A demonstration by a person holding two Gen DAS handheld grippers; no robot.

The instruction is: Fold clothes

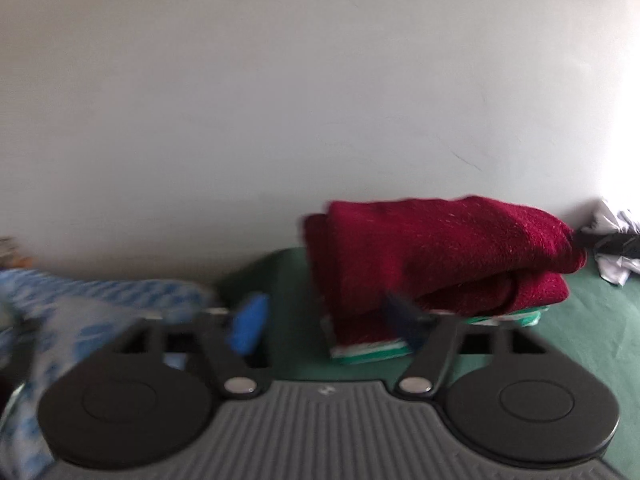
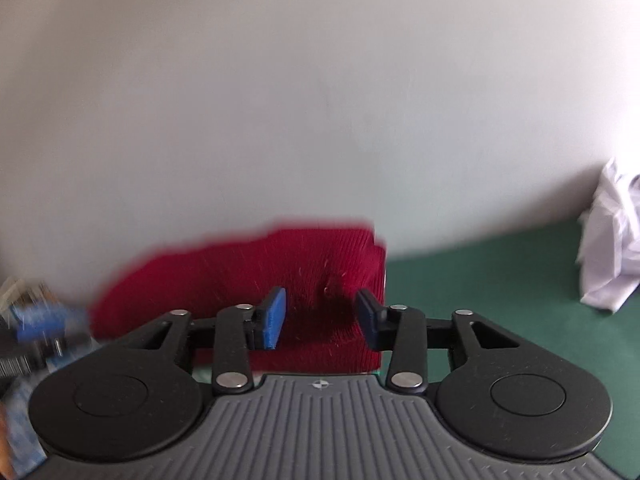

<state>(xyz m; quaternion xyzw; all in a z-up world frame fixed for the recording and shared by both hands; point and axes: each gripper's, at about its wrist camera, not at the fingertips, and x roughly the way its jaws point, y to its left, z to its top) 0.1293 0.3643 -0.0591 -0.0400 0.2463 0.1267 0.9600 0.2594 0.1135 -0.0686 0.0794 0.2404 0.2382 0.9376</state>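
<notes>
A folded dark red knit garment (image 1: 440,256) lies on top of a small stack of folded green and white clothes (image 1: 372,350) on the green surface (image 1: 592,320). My left gripper (image 1: 324,320) stands wide open just in front of the stack's near left corner, and its pads press on nothing. In the right wrist view the same red garment (image 2: 248,276) fills the space right behind my right gripper (image 2: 322,316). Its blue pads stand apart with red fabric showing between them, and they are not squeezing it.
A blue and white patterned cloth (image 1: 80,304) lies crumpled at the left, blurred. A crumpled white garment (image 2: 612,248) sits at the far right by the wall, also in the left wrist view (image 1: 616,240). A plain white wall (image 1: 320,100) backs the green surface (image 2: 500,280).
</notes>
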